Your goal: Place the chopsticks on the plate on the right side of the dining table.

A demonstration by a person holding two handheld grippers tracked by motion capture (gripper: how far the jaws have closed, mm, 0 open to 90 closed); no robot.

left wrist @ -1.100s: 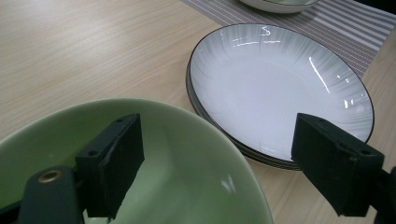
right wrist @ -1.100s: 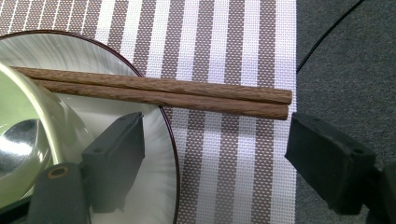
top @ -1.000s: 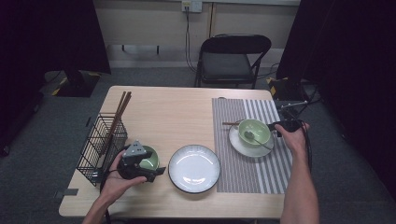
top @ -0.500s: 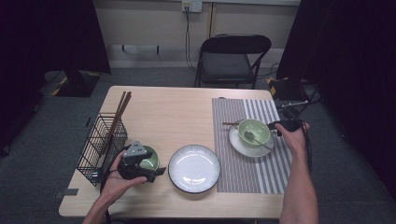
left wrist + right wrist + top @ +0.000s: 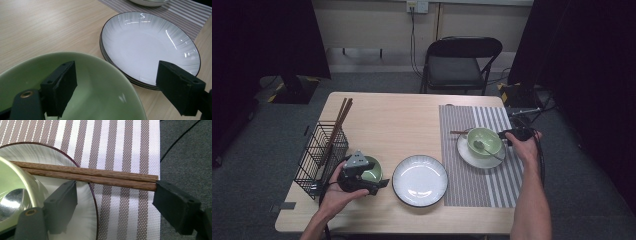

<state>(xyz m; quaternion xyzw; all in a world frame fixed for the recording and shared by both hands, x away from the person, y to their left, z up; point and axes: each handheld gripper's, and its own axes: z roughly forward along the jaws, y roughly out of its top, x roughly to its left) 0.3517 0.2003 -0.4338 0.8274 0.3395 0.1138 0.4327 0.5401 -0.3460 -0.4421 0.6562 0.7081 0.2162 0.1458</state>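
The left gripper (image 5: pixel 116 87) is held with its jaws wide apart over the rim of a green bowl (image 5: pixel 75 85), one jaw inside it and the other outside, beside the white plate (image 5: pixel 150 47). In the high view this bowl (image 5: pixel 371 170) sits near the table's front left, next to a wire basket (image 5: pixel 319 152). The right gripper (image 5: pixel 115 205) is likewise spread open, at a pair of chopsticks (image 5: pixel 87 175) laid across a plate on the striped mat (image 5: pixel 120 142).
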